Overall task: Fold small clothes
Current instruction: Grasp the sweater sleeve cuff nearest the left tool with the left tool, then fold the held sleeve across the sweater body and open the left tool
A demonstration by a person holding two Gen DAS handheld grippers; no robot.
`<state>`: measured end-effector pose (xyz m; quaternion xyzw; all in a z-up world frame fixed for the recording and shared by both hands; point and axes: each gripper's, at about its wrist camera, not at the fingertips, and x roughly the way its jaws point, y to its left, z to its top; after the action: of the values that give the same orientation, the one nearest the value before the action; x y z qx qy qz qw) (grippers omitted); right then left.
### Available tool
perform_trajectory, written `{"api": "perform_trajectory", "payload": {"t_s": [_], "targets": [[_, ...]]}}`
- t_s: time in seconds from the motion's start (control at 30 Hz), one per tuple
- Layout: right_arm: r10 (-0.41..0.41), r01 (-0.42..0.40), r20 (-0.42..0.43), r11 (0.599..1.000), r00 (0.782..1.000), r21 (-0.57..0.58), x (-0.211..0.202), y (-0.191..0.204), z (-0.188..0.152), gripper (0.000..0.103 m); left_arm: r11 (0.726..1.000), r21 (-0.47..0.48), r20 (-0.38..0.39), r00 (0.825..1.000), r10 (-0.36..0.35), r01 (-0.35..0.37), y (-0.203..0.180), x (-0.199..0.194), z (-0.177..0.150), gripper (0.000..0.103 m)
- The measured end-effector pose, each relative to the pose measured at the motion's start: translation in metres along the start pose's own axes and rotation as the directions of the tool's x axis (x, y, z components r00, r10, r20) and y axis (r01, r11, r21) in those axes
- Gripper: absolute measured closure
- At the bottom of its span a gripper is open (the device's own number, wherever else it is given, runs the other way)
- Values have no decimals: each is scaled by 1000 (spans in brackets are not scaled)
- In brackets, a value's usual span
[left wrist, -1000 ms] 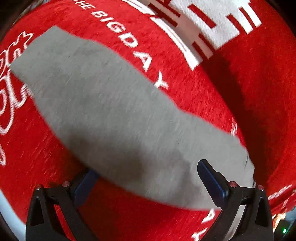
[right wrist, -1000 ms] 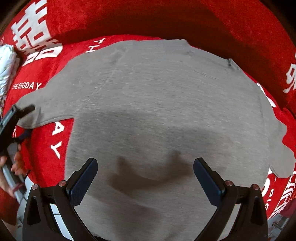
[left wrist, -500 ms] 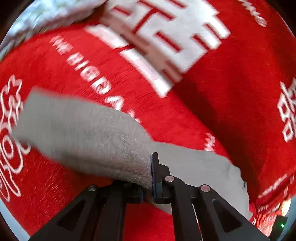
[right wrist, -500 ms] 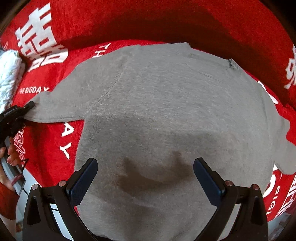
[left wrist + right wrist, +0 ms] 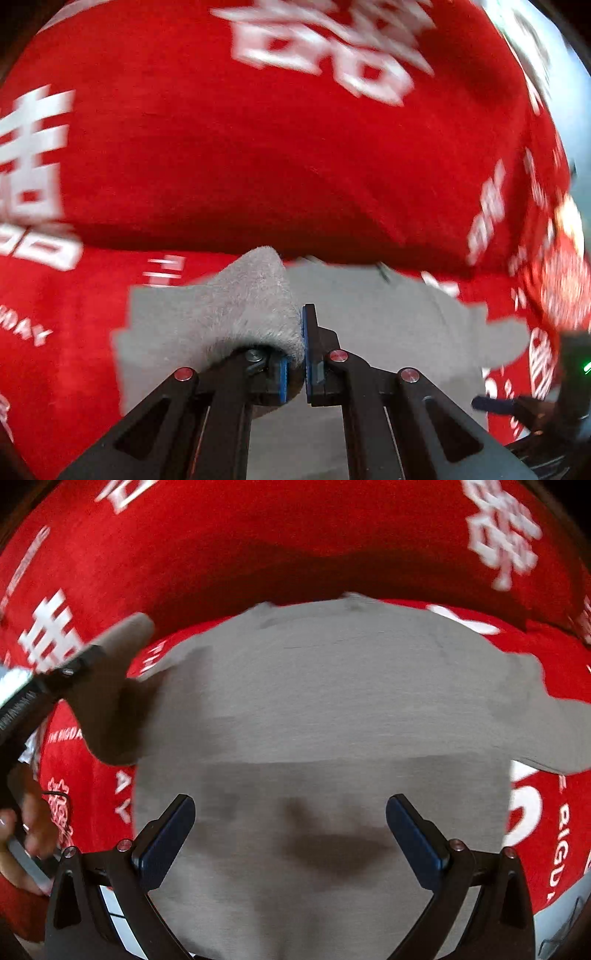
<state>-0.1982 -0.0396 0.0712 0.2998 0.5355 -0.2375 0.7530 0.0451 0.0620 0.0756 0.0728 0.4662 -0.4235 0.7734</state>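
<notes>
Sleeve (image 5: 255,295) clamped in your left gripper (image 5: 303,354), lifted left of the shirt body (image 5: 332,701); fold target lies rightward. Right gripper (image 5: 290,834) gapes empty over it.

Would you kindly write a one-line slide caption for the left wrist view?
Left gripper shut on a grey sleeve, lifting it over the grey top on a red blanket.

"What do those hand tools look like?"

"The right gripper (image 5: 290,805) is a black plastic fork with dark blue pads (image 5: 168,843) lining the tips. Small round reddish screws (image 5: 124,845) sit just behind the pads, then triangular cut-outs further back."

"And the left gripper (image 5: 301,343)?"

"Same build: black arms, blue pads, red-headed screws behind the pads."
</notes>
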Motion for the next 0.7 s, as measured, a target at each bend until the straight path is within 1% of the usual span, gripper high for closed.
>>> {"api": "perform_trajectory", "payload": {"t_s": [0.03, 0.07, 0.1, 0.17, 0.23, 0.27, 0.3, 0.33, 0.37, 0.4, 0.43, 0.47, 0.53, 0.6, 0.63, 0.7], "targets": [[-2, 3, -7, 1000, 1000, 25, -1, -15, 1, 0, 999, 39, -36, 999, 0, 1, -23, 19, -5, 96], [-4, 5, -8, 999, 1000, 48, -2, -28, 2, 0, 998, 62, -64, 998, 5, -1, -38, 32, -11, 96], [-10, 10, -8, 998, 1000, 68, -3, -41, 2, 0, 994, 105, -113, 993, 23, -11, -58, 55, -20, 96], [-30, 32, -17, 995, 999, 96, -2, -65, 1, 0, 985, 164, -164, 983, 77, -50, -82, 81, -34, 96], [-48, 52, -37, 991, 998, 120, 2, -87, -1, 0, 978, 193, -200, 973, 118, -79, -91, 97, -45, 95], [-50, 55, -41, 990, 998, 128, 4, -95, -1, 0, 975, 201, -231, 962, 143, -96, -92, 105, -52, 95], [-53, 59, -48, 989, 997, 138, 5, -103, -2, 0, 973, 205, -243, 958, 153, -103, -93, 107, -55, 95], [-55, 62, -53, 987, 997, 145, 7, -107, -2, 0, 970, 216, -220, 963, 157, -109, -94, 104, -58, 89], [-55, 62, -55, 987, 997, 148, 7, -111, -1, 0, 969, 224, -213, 965, 155, -106, -94, 100, -59, 81], [-55, 63, -56, 987, 997, 151, 8, -113, -1, 0, 969, 233, -234, 962, 140, -84, -95, 95, -60, 50], [-56, 64, -55, 987, 997, 149, 8, -113, -1, 0, 969, 234, -244, 960, 136, -78, -95, 91, -61, 32], [-57, 64, -51, 987, 997, 145, 8, -111, 0, 0, 967, 236, -229, 962, 149, -94, -93, 80, -62, 13], [-58, 62, -37, 990, 998, 124, 6, -104, 5, 0, 964, 242, -192, 968, 159, -111, -91, 58, -62, 13], [-61, 62, -16, 994, 998, 88, 3, -95, 9, 0, 971, 197, -179, 969, 168, -132, -74, 30, -60, 13], [-67, 66, 3, 996, 998, 51, 0, -85, 13, 0, 974, 170, -172, 968, 181, -152, -63, 20, -58, 13], [-79, 82, 46, 995, 996, -54, -3, -56, 22, 0, 971, 110, -157, 961, 229, -214, -31, 0, -52, 13]]}}
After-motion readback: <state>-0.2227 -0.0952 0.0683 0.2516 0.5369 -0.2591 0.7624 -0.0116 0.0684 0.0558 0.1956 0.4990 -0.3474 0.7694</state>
